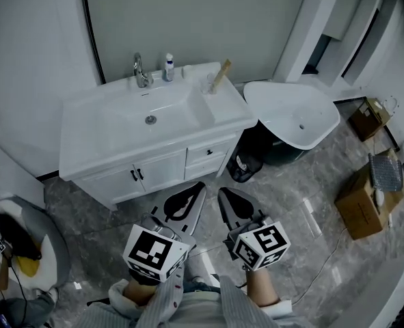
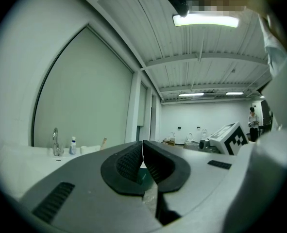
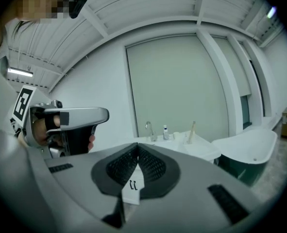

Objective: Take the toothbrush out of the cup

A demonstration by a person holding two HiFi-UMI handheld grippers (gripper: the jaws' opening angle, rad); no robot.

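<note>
A wooden-handled toothbrush (image 1: 221,74) stands tilted in a clear cup (image 1: 210,85) on the right back corner of the white sink vanity (image 1: 119,142). Both grippers are held low over the floor in front of the vanity, well short of the cup. My left gripper (image 1: 196,188) is shut with nothing between its pads. My right gripper (image 1: 223,193) beside it is also shut and empty. In the left gripper view my left gripper (image 2: 142,143) points past the toothbrush (image 2: 103,143). In the right gripper view my right gripper (image 3: 137,148) shows the toothbrush (image 3: 192,131) far ahead.
A faucet (image 1: 141,70) and a small bottle (image 1: 169,67) stand behind the basin. A white bathtub (image 1: 294,115) lies right of the vanity, with a dark bin (image 1: 243,166) between them. Cardboard boxes (image 1: 362,200) sit on the floor at right. A person (image 2: 253,123) stands far off.
</note>
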